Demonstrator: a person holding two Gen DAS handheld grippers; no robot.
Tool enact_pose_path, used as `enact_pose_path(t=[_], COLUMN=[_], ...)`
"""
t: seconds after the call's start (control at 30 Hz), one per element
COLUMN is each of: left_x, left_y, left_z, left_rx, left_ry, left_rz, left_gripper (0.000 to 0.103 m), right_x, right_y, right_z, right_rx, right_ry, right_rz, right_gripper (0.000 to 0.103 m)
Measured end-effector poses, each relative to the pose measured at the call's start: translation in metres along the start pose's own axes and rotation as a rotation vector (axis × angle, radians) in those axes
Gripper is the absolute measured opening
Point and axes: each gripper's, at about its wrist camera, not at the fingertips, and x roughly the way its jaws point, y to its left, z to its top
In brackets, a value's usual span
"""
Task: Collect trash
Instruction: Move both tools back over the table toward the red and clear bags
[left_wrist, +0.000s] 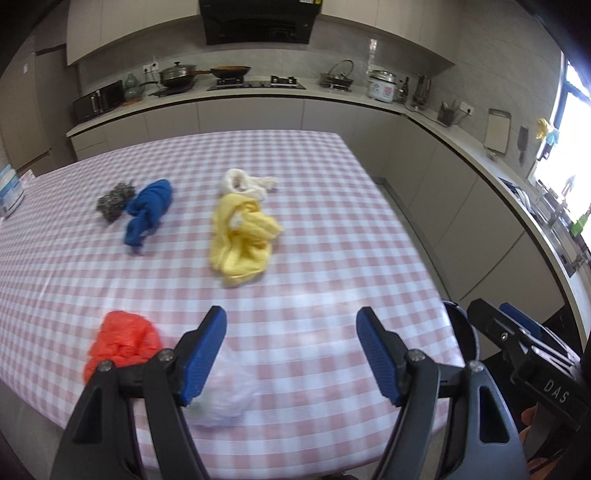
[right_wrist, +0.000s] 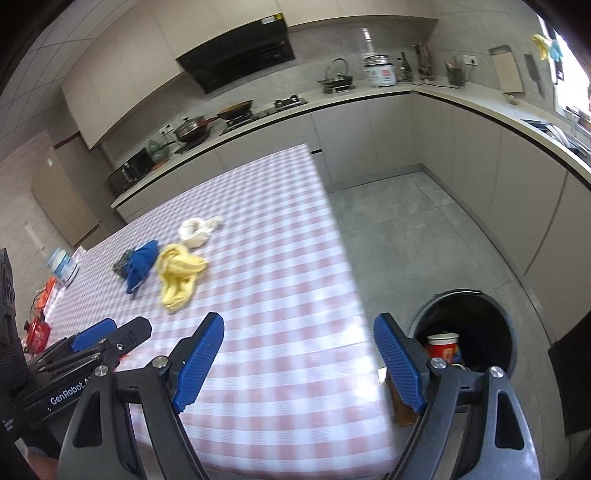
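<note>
Clear bag (left_wrist: 227, 391) just below open left gripper (left_wrist: 291, 354), untouched.

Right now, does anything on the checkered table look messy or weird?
Yes. Scrunched things lie loose on the pink checkered tablecloth: a crumpled yellow cloth, a knotted blue rag touching a grey steel scrubber, a white rag, a red plastic bag and a clear plastic bag. Nothing looks spilled or broken.
</note>
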Motion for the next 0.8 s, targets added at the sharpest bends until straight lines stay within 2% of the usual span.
enact_pose_path(t=[0.5,0.8], left_x=[-0.003,0.004], left_y=[0.118,0.152], left_z=[-0.020,-0.032], left_rx=[-0.061,-0.049], left_ry=[0.001,0.035], left_rz=[0.099,0.070], left_gripper=[0.074,0.074], right_x=[0.048,0.072], right_y=[0.115,0.154], right_z=[-0.029,-0.051], right_rx=[-0.121,-0.151], right_ry=[0.060,0.102], right_rz=[0.097,0.128], right_gripper=[0.085,0.085])
